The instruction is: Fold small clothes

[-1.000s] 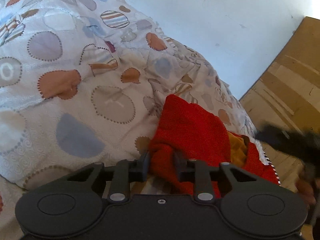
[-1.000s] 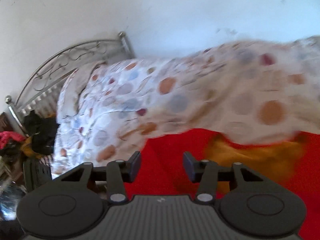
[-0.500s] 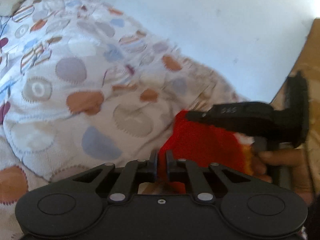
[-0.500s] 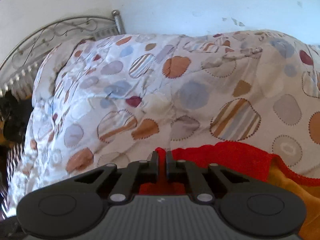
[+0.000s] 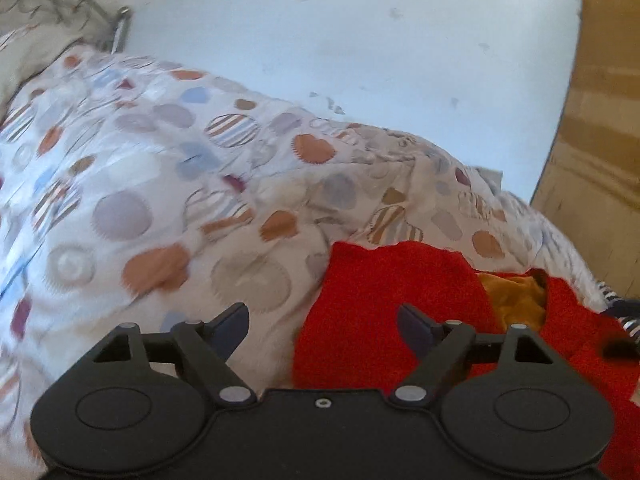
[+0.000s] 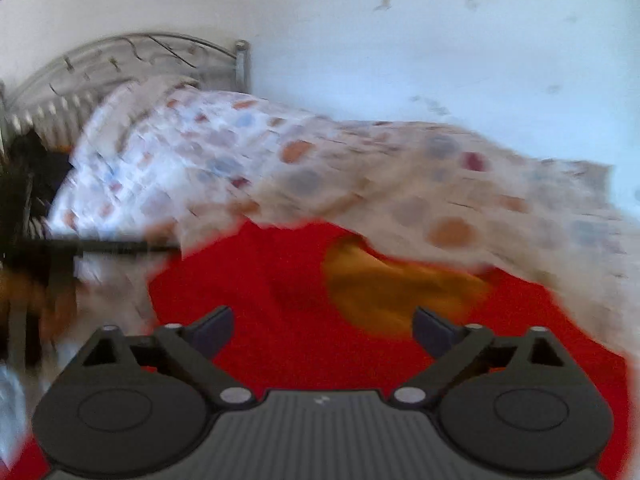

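Note:
A small red garment with an orange lining lies on a patterned quilt. My left gripper hovers over the garment's left edge, its jaws opening wide; the cloth lies under and between the fingers, but the pads do not press on it. In the blurred right wrist view the same red garment and its orange lining fill the foreground. My right gripper hangs above it with jaws opening wide and nothing pinched.
The quilt covers a bed with a metal headboard at the far left. A white wall runs behind. A brown wooden panel stands to the right. Dark clutter sits beside the bed at the left.
Half a second ago both grippers were shut on red cloth. Both have now let go and spread wide. The right gripper has swung fast, blurring its view; the left has lifted a little.

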A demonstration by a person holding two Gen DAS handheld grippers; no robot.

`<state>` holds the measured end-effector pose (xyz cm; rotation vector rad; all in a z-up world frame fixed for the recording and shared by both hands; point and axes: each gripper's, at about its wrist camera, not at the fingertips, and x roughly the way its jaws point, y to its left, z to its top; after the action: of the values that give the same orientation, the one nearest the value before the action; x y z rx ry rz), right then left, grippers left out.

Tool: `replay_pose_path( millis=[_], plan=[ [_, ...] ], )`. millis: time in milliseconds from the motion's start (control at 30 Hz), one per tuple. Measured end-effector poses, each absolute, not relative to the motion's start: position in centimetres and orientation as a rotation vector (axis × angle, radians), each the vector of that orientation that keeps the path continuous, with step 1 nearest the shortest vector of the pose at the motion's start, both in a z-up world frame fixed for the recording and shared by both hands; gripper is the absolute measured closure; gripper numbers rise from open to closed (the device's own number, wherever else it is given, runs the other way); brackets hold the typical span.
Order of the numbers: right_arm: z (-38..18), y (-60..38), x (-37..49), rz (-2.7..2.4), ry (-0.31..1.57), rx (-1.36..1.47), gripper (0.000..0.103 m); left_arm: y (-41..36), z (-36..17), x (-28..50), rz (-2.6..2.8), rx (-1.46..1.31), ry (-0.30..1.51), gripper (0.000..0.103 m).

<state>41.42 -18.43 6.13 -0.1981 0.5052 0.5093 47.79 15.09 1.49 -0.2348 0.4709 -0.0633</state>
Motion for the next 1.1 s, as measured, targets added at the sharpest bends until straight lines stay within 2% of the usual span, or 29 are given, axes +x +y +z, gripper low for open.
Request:
replay_pose_path(
  millis=[167, 267, 367, 533, 600, 667, 733, 933, 1100],
  plan=[
    [3.3, -23.2, 36.8, 0.259, 0.448, -0.307, 0.000, 14.8, 0.5, 53.2, 0.045, -0.226, 0.558, 0.020],
    [1.1, -25.1, 37.0, 0.150, 0.524, -0.291, 0.000, 15.0, -1.2, 55.3, 0.121, -0.198, 0.627, 0.019],
    [-0.8, -26.2, 37.4, 0.120, 0.581, -0.249, 0.000, 15.1, -2.2, 55.2, 0.149, -0.193, 0.608, 0.017],
    [1.0, -27.1, 35.7, 0.167, 0.521, -0.181, 0.000, 15.0, -1.0, 53.6, 0.169, -0.211, 0.587, 0.016],
    [2.2, -27.7, 34.2, 0.204, 0.501, -0.149, 0.000, 15.2, 0.2, 51.7, 0.156, -0.241, 0.568, 0.014],
    [3.3, -28.3, 32.0, 0.220, 0.481, -0.133, 0.000, 15.4, 1.6, 49.0, 0.141, -0.272, 0.527, 0.004],
    [4.0, -28.8, 29.8, 0.221, 0.465, -0.125, 0.000, 15.3, 2.7, 45.6, 0.123, -0.301, 0.487, 0.001],
    [5.1, -30.7, 22.0, 0.225, 0.455, -0.081, 0.000, 14.2, 5.1, 34.8, 0.040, -0.267, 0.456, 0.001],
    [3.8, -32.0, 16.1, 0.263, 0.506, -0.045, 0.000, 12.6, 5.5, 26.3, -0.051, -0.226, 0.436, 0.001]
  ],
)
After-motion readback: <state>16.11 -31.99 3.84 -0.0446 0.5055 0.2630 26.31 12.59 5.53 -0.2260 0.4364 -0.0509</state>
